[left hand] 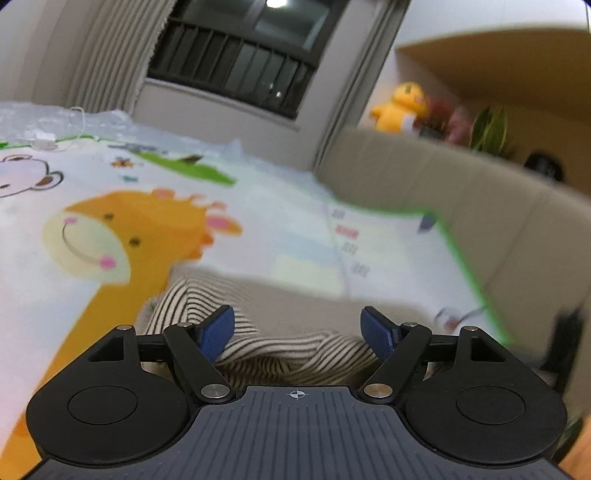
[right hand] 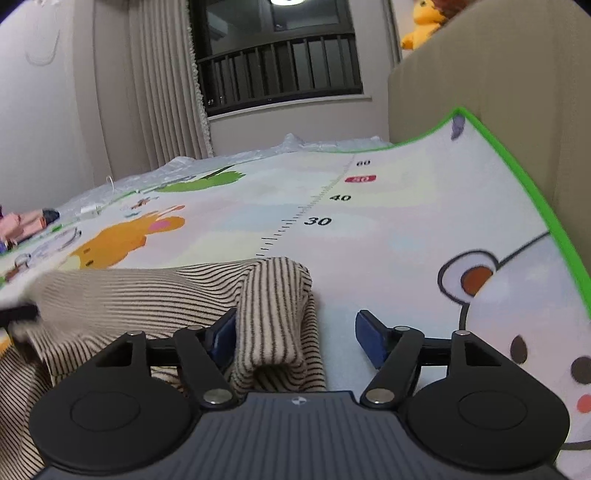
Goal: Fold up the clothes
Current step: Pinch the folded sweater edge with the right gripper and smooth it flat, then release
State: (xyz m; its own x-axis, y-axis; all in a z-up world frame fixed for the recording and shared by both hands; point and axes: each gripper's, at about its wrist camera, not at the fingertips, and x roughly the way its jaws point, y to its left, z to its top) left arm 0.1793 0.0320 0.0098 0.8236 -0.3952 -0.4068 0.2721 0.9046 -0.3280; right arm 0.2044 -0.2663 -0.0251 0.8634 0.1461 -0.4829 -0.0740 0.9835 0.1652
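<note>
striped beige-and-black knit garment [right hand: 122, 295] lies crumpled on a cartoon play mat [right hand: 369, 229] with a green border, on the near part of the mat by the orange giraffe print [left hand: 122, 236]. left gripper [left hand: 297, 328] hangs over the garment, blue pads spread wide, gripping nothing. right gripper [right hand: 295, 334] is also spread; a folded sleeve end [right hand: 277, 317] stands between its pads, just beside the left pad and clear of the right one.

Ceiling lamp [right hand: 286, 2] lit, left view motion-blurred, fisheye-warped
</note>
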